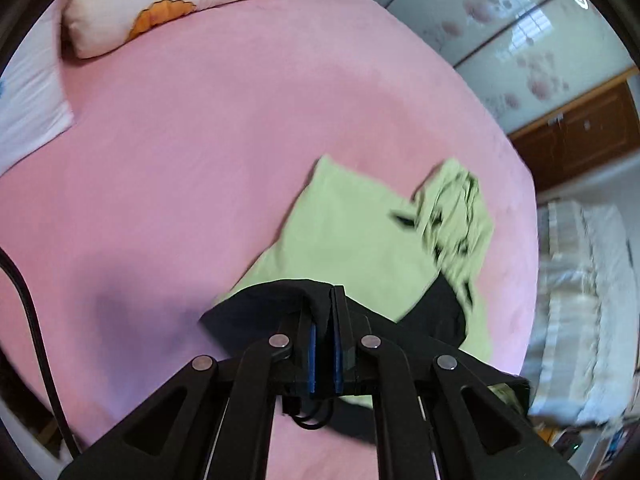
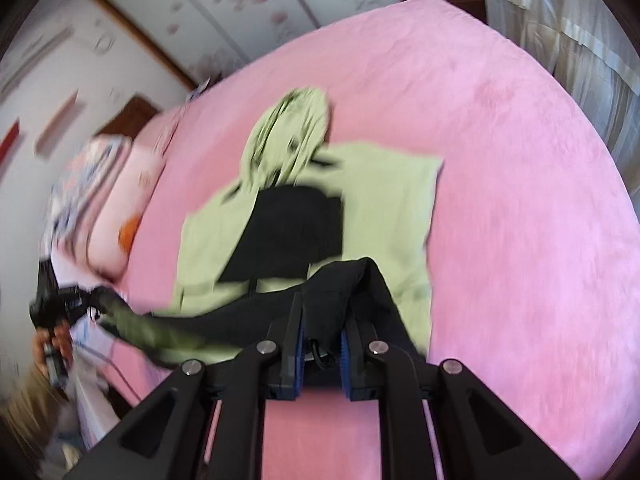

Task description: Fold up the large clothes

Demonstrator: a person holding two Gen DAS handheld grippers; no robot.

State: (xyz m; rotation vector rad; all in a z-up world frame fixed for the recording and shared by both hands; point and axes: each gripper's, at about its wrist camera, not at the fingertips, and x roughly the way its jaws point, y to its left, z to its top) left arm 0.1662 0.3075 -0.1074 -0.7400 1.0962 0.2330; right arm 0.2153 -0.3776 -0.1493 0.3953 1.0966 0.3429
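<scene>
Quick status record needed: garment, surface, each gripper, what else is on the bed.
garment: light green hoodie with black lining, spread on the bed, hood away from the grippers
surface: pink bedsheet
left gripper: shut on black hem fabric
right gripper: shut on black hem fabric
hem: lifted off the bed between both grippers
also on bed: cream pillow near the far end

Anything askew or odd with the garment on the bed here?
The green hoodie's hood lies bunched and crumpled rather than flat. Both hand-held grippers, left and right, pinch its black hem. Otherwise nothing stands out.
</scene>
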